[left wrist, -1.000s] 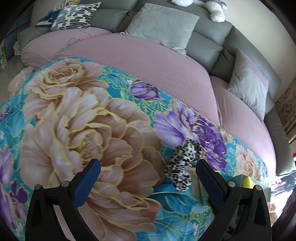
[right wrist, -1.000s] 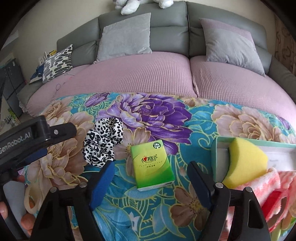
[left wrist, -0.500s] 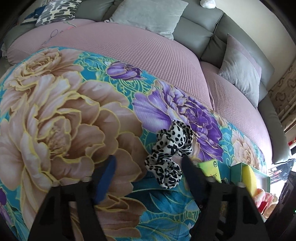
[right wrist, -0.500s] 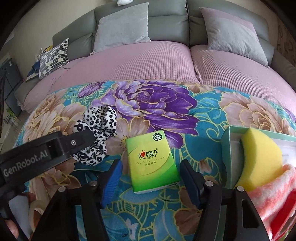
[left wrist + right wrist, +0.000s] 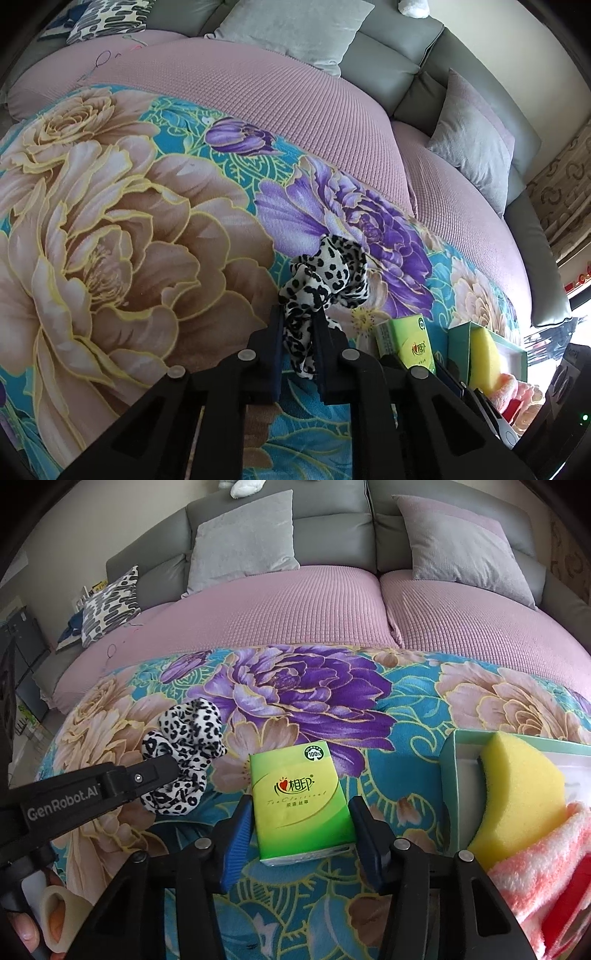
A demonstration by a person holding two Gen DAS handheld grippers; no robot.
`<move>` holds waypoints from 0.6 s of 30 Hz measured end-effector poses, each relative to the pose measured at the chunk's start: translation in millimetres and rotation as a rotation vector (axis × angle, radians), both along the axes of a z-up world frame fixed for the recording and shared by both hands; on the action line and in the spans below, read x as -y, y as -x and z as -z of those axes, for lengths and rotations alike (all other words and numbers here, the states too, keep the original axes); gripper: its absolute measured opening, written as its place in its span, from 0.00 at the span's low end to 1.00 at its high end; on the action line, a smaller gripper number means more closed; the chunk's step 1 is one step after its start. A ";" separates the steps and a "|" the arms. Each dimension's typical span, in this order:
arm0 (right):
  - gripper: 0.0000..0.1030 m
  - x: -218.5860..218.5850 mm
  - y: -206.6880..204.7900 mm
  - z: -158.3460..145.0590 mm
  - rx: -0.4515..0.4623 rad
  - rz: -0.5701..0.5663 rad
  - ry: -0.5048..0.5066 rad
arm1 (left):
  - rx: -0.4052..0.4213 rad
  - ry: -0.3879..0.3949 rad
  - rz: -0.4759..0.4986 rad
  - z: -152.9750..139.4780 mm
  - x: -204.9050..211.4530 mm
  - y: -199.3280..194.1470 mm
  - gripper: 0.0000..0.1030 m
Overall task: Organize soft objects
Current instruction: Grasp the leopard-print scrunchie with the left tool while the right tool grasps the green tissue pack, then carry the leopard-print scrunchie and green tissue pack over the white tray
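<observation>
A black-and-white leopard-print scrunchie (image 5: pixel 325 280) lies on the floral blanket (image 5: pixel 122 236). My left gripper (image 5: pixel 298 343) is shut on the near end of the scrunchie, which also shows in the right wrist view (image 5: pixel 184 749). A green tissue pack (image 5: pixel 301 797) lies flat on the blanket. My right gripper (image 5: pixel 301 834) is open, its blue pads (image 5: pixel 236 838) on either side of the pack's near end. The pack also shows in the left wrist view (image 5: pixel 410 343).
A teal box (image 5: pixel 448 771) at the right holds a yellow sponge (image 5: pixel 517 794) and a pink-and-white fluffy cloth (image 5: pixel 543 864). Behind the blanket lie a pink quilted bed cover (image 5: pixel 295 605), grey pillows (image 5: pixel 240 539) and a grey headboard (image 5: pixel 332 506).
My left gripper moved forward onto the scrunchie and closed on it. My right gripper moved forward to straddle the tissue pack and narrowed somewhat.
</observation>
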State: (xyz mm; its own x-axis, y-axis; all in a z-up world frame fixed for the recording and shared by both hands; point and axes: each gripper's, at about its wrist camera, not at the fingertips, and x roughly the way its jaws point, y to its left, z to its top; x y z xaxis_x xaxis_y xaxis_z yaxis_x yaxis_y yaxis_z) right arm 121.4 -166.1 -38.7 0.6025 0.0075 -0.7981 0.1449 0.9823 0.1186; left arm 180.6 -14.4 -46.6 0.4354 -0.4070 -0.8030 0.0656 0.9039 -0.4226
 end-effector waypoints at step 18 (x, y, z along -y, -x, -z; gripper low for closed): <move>0.53 -1.5 46.1 -58.1 0.078 0.019 0.036 | 0.127 0.014 -0.052 -69.1 -28.6 30.3 0.12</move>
State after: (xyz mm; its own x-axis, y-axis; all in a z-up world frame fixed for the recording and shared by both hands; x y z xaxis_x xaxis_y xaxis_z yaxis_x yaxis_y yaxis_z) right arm 75.3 -164.6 19.4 0.6623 -0.0318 -0.7485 0.1549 0.9833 0.0952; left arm 150.3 14.2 22.5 0.5541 -0.3917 -0.7345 0.0723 0.9017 -0.4263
